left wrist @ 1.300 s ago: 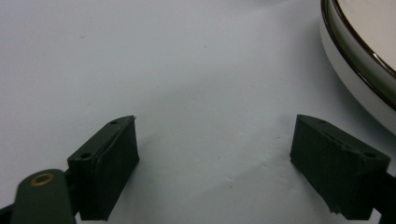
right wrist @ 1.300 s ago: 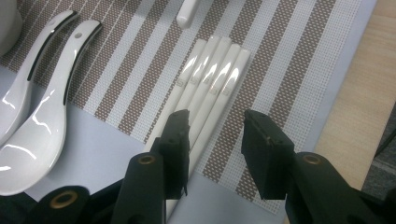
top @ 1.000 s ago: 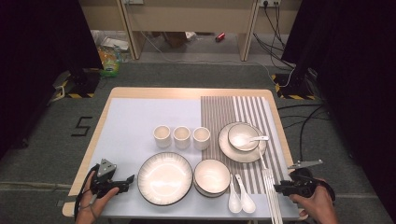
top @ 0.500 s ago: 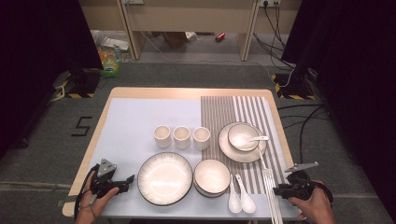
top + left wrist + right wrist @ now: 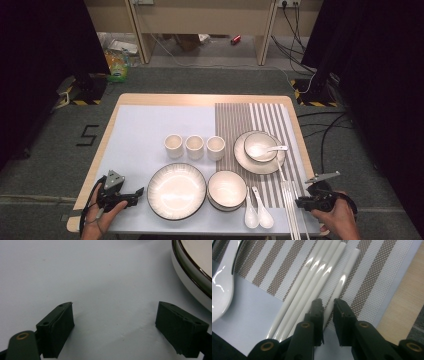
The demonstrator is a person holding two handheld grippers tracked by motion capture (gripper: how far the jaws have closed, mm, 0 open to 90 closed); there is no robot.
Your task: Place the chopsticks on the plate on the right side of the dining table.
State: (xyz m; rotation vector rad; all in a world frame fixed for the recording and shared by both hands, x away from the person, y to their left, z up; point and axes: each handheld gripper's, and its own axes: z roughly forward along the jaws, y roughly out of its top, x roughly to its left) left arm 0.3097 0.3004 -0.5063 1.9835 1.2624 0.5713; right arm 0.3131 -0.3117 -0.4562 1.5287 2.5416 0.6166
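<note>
Several white chopsticks [image 5: 289, 200] lie side by side on the striped mat [image 5: 252, 117] at the table's front right. In the right gripper view my right gripper [image 5: 328, 302] straddles the rightmost chopstick [image 5: 344, 277]; its jaws have just been closing and stand narrow, with a thin gap beside the stick. In the high view the right gripper [image 5: 298, 202] sits low by the chopsticks' near ends. My left gripper [image 5: 137, 192] rests at the front left, open wide over the bare white mat [image 5: 100, 277] with nothing between its jaws [image 5: 115, 325]. The large plate [image 5: 192, 272] is just to its right.
A large plate [image 5: 176, 190], a stack of bowls [image 5: 227, 189] and two white spoons [image 5: 255, 212] lie along the front. Three cups [image 5: 194, 146] stand mid-table. A small bowl with a spoon sits on a saucer [image 5: 245, 159]. A spoon [image 5: 222, 287] lies left of the chopsticks.
The right gripper's jaws have narrowed around the rightmost chopstick. Both hands have stayed where they were, and the tableware has not moved.
</note>
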